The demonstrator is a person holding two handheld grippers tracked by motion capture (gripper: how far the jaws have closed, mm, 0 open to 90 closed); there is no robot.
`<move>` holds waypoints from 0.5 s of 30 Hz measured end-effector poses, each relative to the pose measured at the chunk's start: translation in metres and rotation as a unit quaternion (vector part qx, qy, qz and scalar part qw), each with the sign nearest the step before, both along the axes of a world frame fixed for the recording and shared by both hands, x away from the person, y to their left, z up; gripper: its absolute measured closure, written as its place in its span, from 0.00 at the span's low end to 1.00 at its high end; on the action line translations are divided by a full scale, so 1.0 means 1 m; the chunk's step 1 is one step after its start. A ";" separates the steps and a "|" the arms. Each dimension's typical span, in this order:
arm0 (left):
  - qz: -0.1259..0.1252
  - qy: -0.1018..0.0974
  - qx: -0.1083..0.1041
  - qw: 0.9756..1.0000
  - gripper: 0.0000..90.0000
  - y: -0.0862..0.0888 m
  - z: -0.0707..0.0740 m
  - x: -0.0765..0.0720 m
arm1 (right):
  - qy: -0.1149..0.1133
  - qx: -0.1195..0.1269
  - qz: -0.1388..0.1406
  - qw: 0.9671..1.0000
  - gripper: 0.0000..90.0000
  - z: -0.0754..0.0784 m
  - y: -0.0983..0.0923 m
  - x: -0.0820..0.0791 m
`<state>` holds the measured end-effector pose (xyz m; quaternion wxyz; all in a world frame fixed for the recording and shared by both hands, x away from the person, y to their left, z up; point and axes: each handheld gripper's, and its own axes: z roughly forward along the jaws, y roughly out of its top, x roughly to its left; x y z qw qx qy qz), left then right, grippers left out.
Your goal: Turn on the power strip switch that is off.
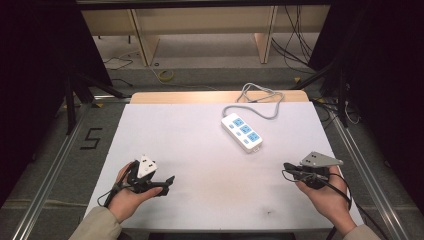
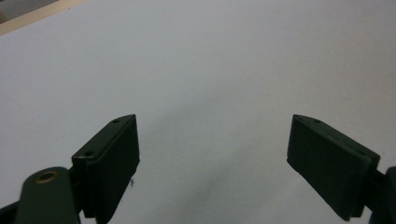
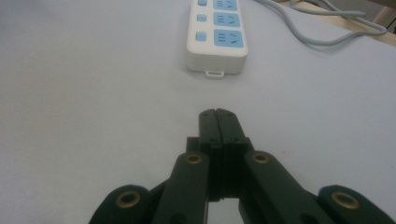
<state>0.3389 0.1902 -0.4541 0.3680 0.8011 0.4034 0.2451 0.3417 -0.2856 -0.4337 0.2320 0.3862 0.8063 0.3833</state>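
One readable mark here: a dark digit "5" (image 1: 91,138) laid out in straight strokes on the grey floor (image 1: 45,170), left of the white table (image 1: 200,150) and about level with its far half. On the power strip (image 1: 242,131) the blue socket faces carry small markings, but they are too small to read.
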 end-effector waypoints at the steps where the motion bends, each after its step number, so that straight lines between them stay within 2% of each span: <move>1: -0.001 0.001 0.001 1.000 0.18 0.000 0.000 0.000 | 0.002 0.001 0.000 1.000 1.00 0.000 0.001 0.001; 15: -0.002 0.000 0.003 1.000 0.18 0.000 0.000 0.000 | 0.000 -0.007 0.002 1.000 1.00 0.007 0.012 0.025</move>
